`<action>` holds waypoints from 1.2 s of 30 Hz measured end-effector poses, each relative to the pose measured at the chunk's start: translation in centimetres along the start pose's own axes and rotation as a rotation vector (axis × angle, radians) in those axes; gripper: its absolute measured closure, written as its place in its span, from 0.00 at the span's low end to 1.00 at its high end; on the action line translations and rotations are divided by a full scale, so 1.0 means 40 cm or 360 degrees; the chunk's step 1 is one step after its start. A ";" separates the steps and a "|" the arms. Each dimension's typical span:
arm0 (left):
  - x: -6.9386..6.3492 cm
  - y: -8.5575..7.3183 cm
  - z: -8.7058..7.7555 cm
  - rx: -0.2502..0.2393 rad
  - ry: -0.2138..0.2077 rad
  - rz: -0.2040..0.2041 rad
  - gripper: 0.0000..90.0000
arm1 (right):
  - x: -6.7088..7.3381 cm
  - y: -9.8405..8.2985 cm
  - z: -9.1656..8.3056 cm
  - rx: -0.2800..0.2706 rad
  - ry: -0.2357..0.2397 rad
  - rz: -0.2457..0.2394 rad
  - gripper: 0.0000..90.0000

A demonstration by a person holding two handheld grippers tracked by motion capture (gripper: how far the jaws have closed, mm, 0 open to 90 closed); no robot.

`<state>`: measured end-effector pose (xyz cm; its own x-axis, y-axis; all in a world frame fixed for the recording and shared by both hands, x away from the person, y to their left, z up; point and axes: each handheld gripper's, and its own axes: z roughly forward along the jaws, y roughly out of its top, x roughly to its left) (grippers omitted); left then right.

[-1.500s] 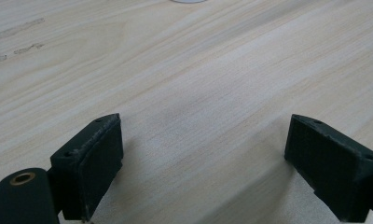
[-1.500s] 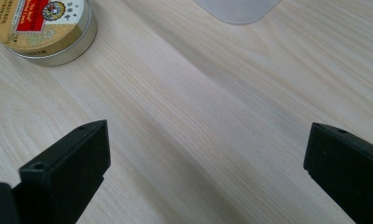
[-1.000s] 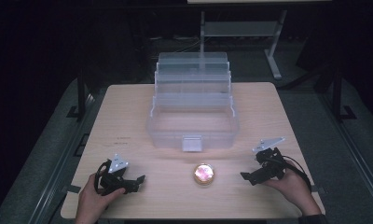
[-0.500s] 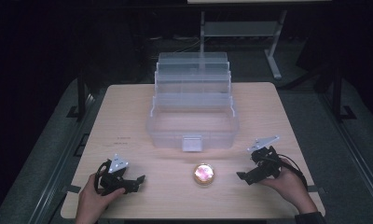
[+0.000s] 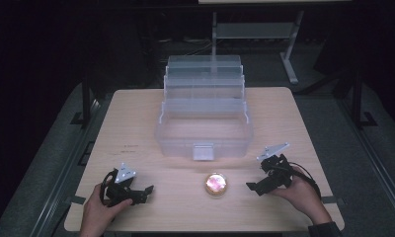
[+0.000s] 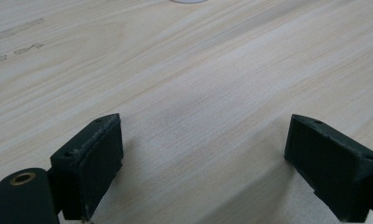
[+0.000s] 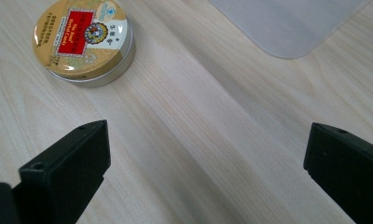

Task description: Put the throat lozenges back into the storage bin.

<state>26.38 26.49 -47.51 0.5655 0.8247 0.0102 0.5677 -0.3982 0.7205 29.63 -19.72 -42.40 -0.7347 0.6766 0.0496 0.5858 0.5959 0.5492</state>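
Note:
A small round tin (image 5: 216, 183) with a gold and red lid (image 7: 82, 40) lies on the wooden table (image 5: 136, 123), just in front of a clear plastic tiered box (image 5: 204, 123). My right gripper (image 5: 257, 183) is a short way right of the tin, jaws wide open and empty, the tin up and left of the left jaw in the right gripper view. At the front left my left gripper (image 5: 142, 193) rests low over bare wood (image 6: 198, 93), open, nothing between its jaws.
The box has its stepped trays fanned back and a latch (image 5: 203, 152) at its front wall. A corner of the box (image 7: 287, 23) shows at the top of the right gripper view. Bare tabletop lies between the two grippers around the tin.
My right gripper has slid left and slightly forward toward the tin. The left gripper and the tin have stayed put.

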 end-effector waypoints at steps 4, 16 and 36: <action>0.000 0.000 0.000 0.0000 0.0000 0.0000 0.12 | 0.003 0.006 0.003 -0.0002 0.0009 -0.0006 0.00; 0.000 0.000 0.000 0.0000 0.0000 -0.0001 0.12 | 0.017 0.034 0.009 0.0002 0.0023 -0.0050 0.00; 0.000 0.000 0.000 0.0000 0.0000 0.0000 0.12 | 0.038 0.067 0.023 0.0013 0.0063 -0.0092 0.00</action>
<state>26.38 26.49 -47.51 0.5656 0.8246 0.0105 0.5677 -0.3985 0.7203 30.41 -16.70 -41.64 -0.7803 0.6234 0.0511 0.5447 0.6371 0.5453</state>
